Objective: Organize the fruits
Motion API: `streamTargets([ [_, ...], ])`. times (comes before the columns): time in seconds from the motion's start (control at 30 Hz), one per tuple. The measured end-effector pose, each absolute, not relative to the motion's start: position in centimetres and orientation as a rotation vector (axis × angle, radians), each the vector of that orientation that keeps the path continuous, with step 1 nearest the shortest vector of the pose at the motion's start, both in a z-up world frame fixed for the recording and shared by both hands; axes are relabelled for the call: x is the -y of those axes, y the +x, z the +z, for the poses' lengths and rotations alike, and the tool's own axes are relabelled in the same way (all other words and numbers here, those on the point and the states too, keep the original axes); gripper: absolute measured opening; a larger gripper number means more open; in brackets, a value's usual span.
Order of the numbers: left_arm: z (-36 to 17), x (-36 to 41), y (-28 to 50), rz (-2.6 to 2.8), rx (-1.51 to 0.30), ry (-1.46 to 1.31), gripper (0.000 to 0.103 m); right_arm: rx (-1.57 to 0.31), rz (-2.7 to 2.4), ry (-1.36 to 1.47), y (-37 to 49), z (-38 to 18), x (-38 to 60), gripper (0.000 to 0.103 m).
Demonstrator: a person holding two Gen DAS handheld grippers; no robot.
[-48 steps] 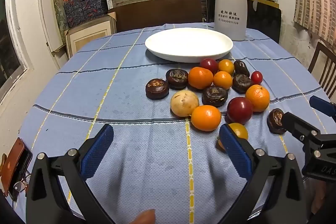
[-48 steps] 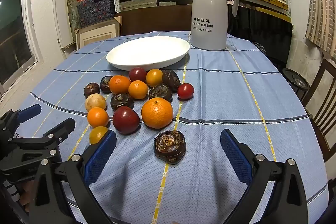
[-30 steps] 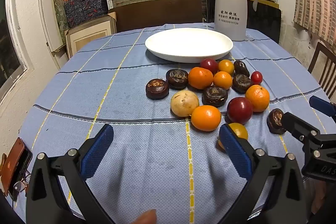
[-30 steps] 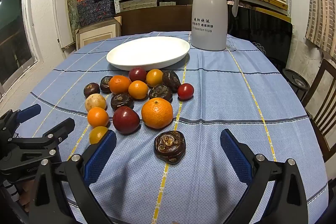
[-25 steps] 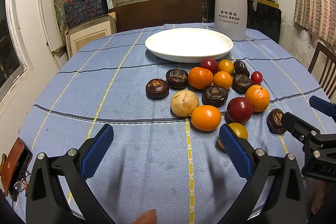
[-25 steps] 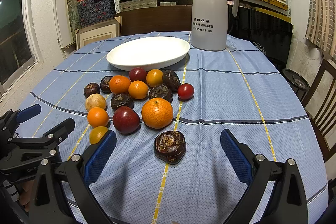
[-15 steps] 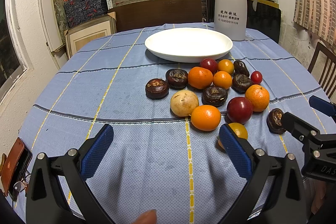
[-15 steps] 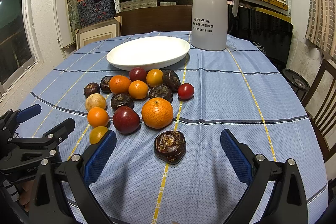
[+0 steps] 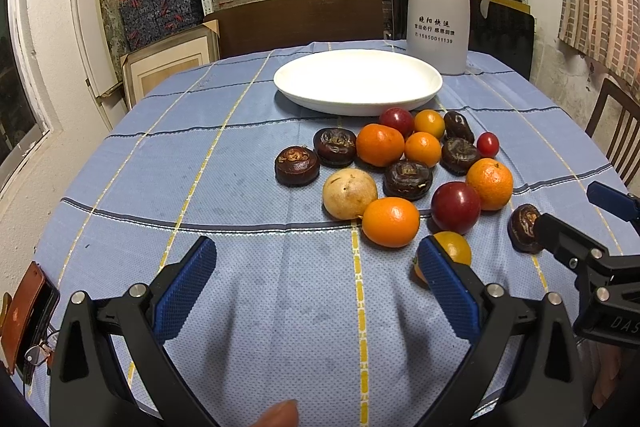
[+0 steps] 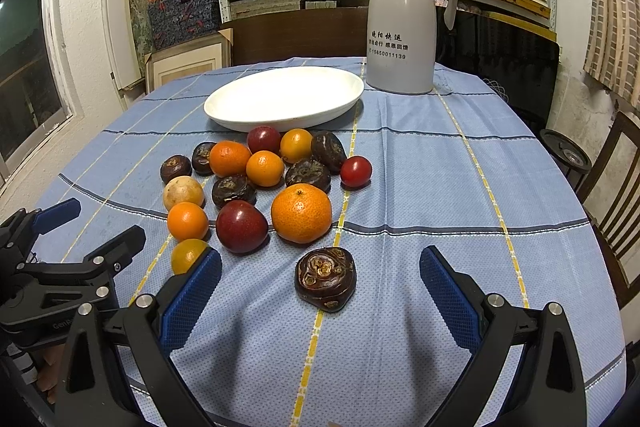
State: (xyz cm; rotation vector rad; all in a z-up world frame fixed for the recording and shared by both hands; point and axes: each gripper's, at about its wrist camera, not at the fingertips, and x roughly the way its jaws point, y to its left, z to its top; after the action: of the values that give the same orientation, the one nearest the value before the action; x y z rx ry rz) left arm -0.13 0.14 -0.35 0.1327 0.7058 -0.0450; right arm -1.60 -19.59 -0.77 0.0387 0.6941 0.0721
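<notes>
In front of the empty white plate (image 10: 284, 99), the fruits (image 10: 260, 183) lie loose on the tablecloth while the left gripper (image 9: 316, 287) and right gripper (image 10: 320, 291) hover wide open, so a careless nudge could roll the round mandarin (image 10: 301, 213) away.

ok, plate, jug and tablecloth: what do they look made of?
Plate: looks like glazed ceramic, possibly melamine; plain white, smooth, soft sheen on the rim.
Jug: probably plastic or painted metal; matte pale grey body with printed text and a moulded handle.
Tablecloth: woven fabric; visible dotted weave, matte blue with yellow and dark stripes, draping at the table edge.
</notes>
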Motion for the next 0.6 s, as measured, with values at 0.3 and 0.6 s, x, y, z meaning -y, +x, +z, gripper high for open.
streamTargets([
  [0.3,-0.45,0.29,-0.08,-0.046,-0.708,0.132,0.099,-0.698,0.073,0.040,-1.32,-0.96,19.47,0.100],
  [0.6,-0.79,0.52,0.19,-0.048,-0.718,0.134,0.099,-0.685,0.078,0.032,-1.58,-0.90,19.31,0.100],
])
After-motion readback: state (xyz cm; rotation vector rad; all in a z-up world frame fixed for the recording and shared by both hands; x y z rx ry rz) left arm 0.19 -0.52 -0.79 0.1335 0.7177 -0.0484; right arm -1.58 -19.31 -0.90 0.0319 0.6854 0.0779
